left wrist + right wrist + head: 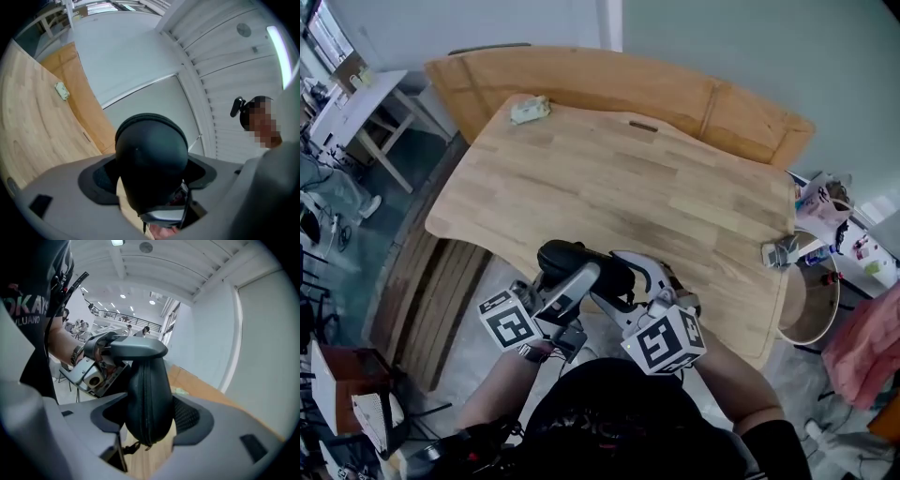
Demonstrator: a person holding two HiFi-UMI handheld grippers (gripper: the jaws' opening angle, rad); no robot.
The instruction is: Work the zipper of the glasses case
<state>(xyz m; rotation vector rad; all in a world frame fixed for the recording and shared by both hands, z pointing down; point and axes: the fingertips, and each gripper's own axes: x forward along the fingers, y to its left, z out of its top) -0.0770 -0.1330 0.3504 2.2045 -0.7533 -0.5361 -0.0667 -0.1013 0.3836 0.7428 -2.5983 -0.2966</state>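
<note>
Black glasses case [579,262] sits over the near edge of the wooden bench [609,178], between both tools. In the head view the tools cover most of it, and I can't tell whether it touches the bench.

Right tool [149,417]: jaws closed on the case's two flat sides, gripping it. The zipper [149,394] faces the camera and looks closed along the stretch that shows. There is a small tab and a dark cord loop [132,446] at the case's lower end; can't confirm the tab is the pull.

Left tool [151,176]: jaws spread wide round the rounded end of the case. A sliver of bench shows between one pad and the case, so it is released, not squeezing. The contact on the other side is unclear. The lower part of the case in this view is hidden behind a pale piece of the right tool.

Small pale crumpled item [529,110] lies at the far bench corner, too small to identify. Grey clamp-like thing [780,251] at the right edge, partly cut off.
</note>
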